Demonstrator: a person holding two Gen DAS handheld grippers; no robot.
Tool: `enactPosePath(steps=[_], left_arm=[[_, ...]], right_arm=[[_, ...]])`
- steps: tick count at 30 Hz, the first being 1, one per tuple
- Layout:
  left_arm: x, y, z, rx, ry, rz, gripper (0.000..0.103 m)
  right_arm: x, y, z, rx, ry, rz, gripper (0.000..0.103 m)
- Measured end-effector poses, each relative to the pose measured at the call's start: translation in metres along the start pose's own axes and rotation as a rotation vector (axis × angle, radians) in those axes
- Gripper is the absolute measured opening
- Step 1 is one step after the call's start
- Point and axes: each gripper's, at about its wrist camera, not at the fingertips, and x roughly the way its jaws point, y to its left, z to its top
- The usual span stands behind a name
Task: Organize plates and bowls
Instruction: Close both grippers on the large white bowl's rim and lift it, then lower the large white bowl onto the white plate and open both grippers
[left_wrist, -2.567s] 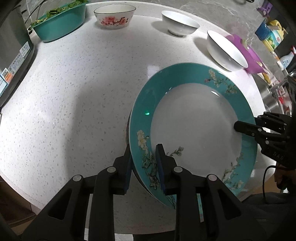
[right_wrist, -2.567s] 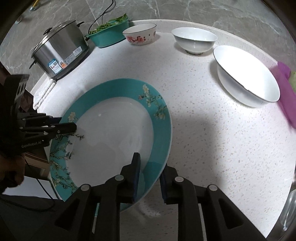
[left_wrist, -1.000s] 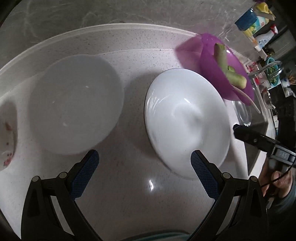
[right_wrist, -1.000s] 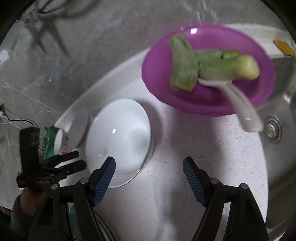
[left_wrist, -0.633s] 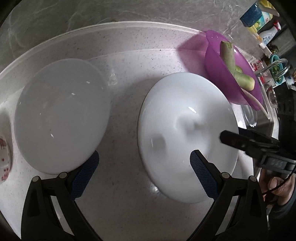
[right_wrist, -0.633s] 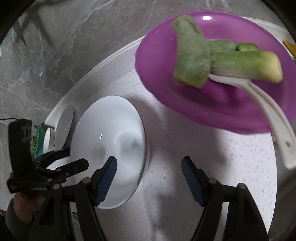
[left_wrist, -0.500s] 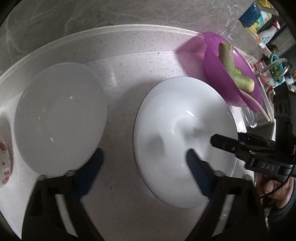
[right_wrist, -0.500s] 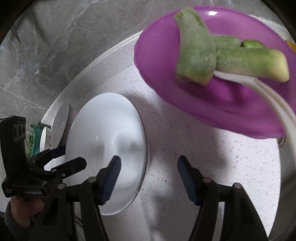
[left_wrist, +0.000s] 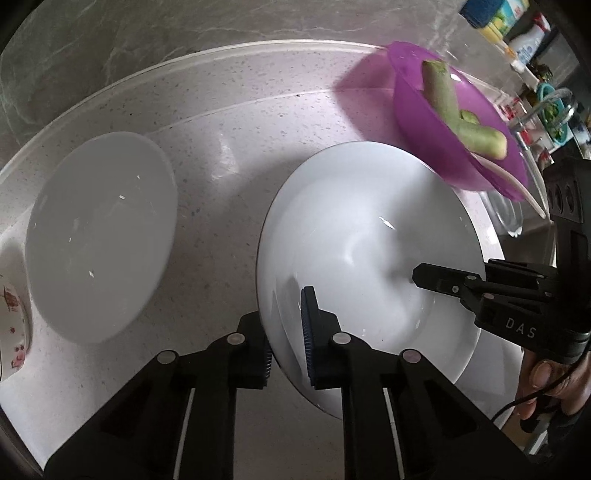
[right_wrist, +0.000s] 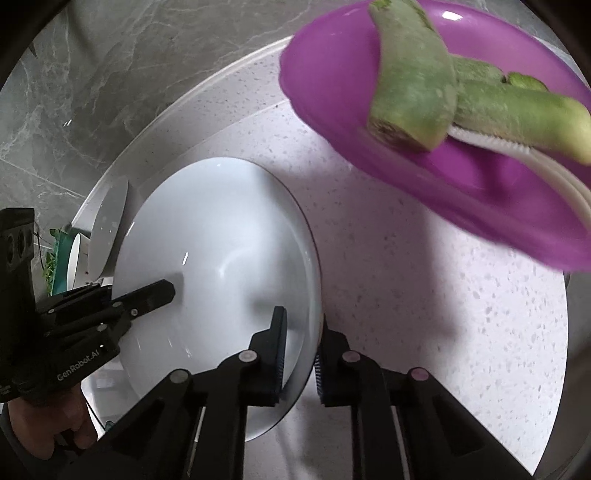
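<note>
A large white bowl (left_wrist: 369, 236) stands on the speckled white counter; it also shows in the right wrist view (right_wrist: 221, 251). My left gripper (left_wrist: 286, 332) is shut on its near left rim. My right gripper (right_wrist: 299, 354) is shut on the opposite rim, one finger inside, one outside. The right gripper's body shows in the left wrist view (left_wrist: 517, 306), and the left gripper's in the right wrist view (right_wrist: 92, 314). A second white bowl (left_wrist: 99, 232) sits to the left.
A purple bowl (left_wrist: 443, 147) with green vegetable pieces (right_wrist: 417, 92) and a white spoon stands close behind the large bowl. A floral bowl (left_wrist: 11, 325) peeks in at far left. The counter's raised back edge (left_wrist: 221, 59) meets a grey marble wall. Bottles stand far right.
Both grippers were wide open around the large white bowl half a second ago; both have moved in and shut on its opposite rims. Earlier they held a teal plate.
</note>
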Motion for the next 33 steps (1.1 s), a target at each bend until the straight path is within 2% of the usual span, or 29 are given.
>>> enactPosePath(steps=[10,18,23,33], left_arm=[[-0.025,-0.057,-0.044,0.089,0.04,-0.068,0.012],[-0.009,-0.099,-0.093,0.174,0.12,-0.117,0.012],[0.001,-0.112,-0.1,0.202,0.127,-0.118,0.012],[0.015,-0.122,-0.105,0.219,0.111,-0.09,0.012]], right_arm=[[-0.05,-0.014,-0.048,0.047,-0.005,-0.038,0.016],[-0.06,-0.035,-0.107,0.142,0.036,-0.08,0.016],[-0.059,-0.044,-0.125,0.174,0.035,-0.094,0.016],[-0.058,-0.049,-0.134,0.179,0.013,-0.107,0.016]])
